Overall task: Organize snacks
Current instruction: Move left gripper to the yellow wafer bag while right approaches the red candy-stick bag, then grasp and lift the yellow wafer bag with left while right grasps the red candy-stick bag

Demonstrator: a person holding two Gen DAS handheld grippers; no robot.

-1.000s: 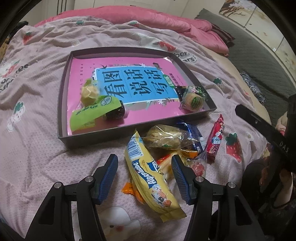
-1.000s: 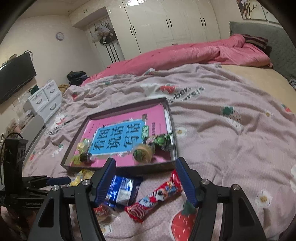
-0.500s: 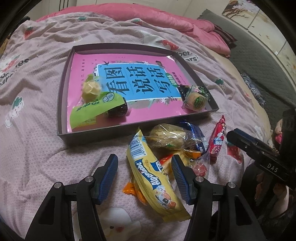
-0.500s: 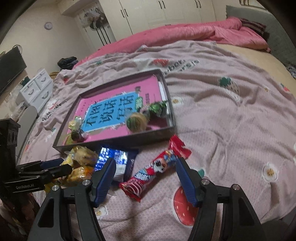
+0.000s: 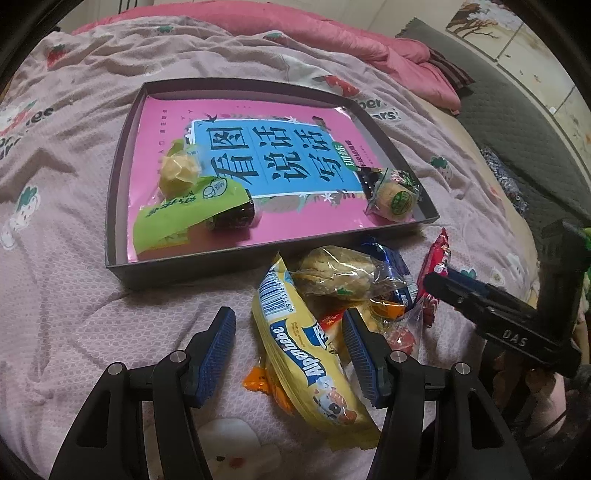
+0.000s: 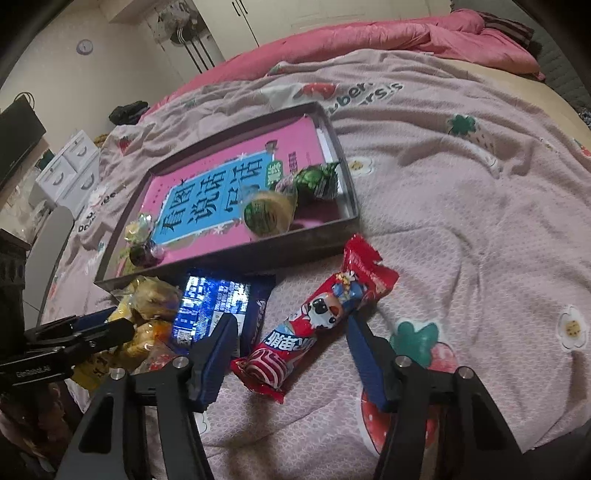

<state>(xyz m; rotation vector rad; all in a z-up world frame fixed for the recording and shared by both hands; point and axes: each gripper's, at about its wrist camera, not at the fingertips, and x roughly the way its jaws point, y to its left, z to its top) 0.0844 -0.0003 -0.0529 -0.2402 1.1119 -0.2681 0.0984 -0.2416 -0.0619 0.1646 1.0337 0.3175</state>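
A dark shallow tray (image 5: 122, 147) (image 6: 349, 177) lies on the bed with a pink book inside and several wrapped snacks on it. In front of it lies a pile of loose snacks. My left gripper (image 5: 290, 332) is open, its jaws either side of a yellow Alpenliebe bag (image 5: 310, 354). My right gripper (image 6: 290, 334) is open, its jaws either side of a red candy wrapper (image 6: 317, 317); it also shows in the left wrist view (image 5: 476, 295). A blue packet (image 6: 218, 306) lies left of the red one.
A clear-wrapped pastry (image 5: 336, 273) tops the pile. In the tray are a green packet (image 5: 184, 214), a yellow wrapped ball (image 5: 179, 171) and a round green-labelled cake (image 5: 397, 201). A pink duvet (image 6: 406, 33) lies at the bed's far side. White drawers (image 6: 70, 166) stand left.
Both grippers have moved forward and down towards the snack pile. The red wrapper now lies between my right jaws, and the yellow bag between my left jaws.
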